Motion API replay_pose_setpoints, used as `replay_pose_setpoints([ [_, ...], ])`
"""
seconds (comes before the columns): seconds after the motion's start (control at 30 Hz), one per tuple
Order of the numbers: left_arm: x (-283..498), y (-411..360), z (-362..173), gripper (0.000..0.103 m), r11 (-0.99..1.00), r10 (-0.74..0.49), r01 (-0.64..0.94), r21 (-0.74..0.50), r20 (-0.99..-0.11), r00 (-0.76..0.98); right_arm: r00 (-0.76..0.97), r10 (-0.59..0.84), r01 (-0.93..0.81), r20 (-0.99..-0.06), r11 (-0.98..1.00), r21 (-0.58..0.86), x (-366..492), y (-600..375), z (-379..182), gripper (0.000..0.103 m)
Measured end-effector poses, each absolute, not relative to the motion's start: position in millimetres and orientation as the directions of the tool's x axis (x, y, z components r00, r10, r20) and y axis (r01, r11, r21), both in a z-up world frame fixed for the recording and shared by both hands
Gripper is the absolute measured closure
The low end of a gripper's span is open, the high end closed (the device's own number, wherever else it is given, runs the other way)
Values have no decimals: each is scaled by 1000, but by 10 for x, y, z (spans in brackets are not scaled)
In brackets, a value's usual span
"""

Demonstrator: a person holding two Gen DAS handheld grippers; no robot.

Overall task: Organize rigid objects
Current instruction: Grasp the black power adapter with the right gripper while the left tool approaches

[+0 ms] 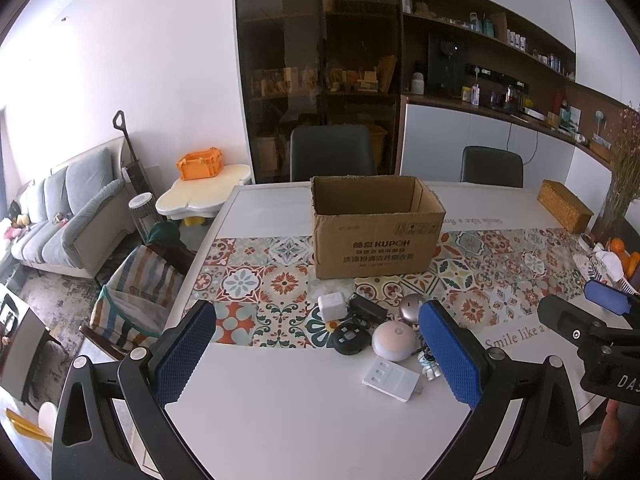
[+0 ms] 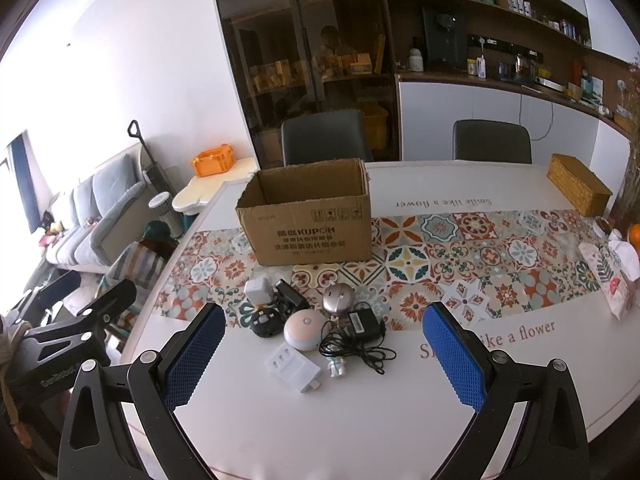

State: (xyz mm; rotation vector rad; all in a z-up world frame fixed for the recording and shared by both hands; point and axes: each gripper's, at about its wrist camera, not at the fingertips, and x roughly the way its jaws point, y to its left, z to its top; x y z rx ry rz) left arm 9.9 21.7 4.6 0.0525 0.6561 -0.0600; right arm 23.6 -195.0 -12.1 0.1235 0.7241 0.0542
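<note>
An open, empty-looking cardboard box (image 1: 376,232) (image 2: 308,220) stands on the patterned table runner. In front of it lies a cluster of small items: a white cube charger (image 1: 331,306) (image 2: 258,291), a black adapter (image 1: 366,307) (image 2: 291,298), a round black device (image 1: 351,337) (image 2: 266,321), a round white-pink lamp (image 1: 394,340) (image 2: 305,330), a silver dome (image 1: 411,306) (image 2: 338,299), a flat white plug (image 1: 391,379) (image 2: 294,368), a small astronaut figure (image 2: 337,367), and a black power brick with cable (image 2: 362,326). My left gripper (image 1: 316,354) and right gripper (image 2: 324,354) are both open and empty, hovering before the cluster.
A wicker box (image 1: 564,205) (image 2: 578,188) sits at the table's far right. A patterned bag and oranges (image 2: 616,268) lie at the right edge. Two dark chairs (image 1: 332,152) stand behind the table. A striped chair (image 1: 140,292) is at the left.
</note>
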Motion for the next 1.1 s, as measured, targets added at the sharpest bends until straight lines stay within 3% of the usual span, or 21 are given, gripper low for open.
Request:
replay_pose_setpoints([
  [0.3,347,205,-240,0,1000,-28,30,-9,-700,714,675,85,-4,-733,994,111,513,-1933,-379,3],
  [0.63,667,-90,-758,0,996,82,-69,51,-789,608,507,144,-76,-850,990,122,1145,-2180,-968,4],
  [1.0,1021,-225,-1190,0,996,84,-65,60,-863,497,363,165,-78,-917,986,146,1622,-2253,-1526,16],
  [1.1,1108,-242,-1313,0,996,88,-65,65,-880,467,323,169,-88,-931,985,149,1730,-2231,-1682,25],
])
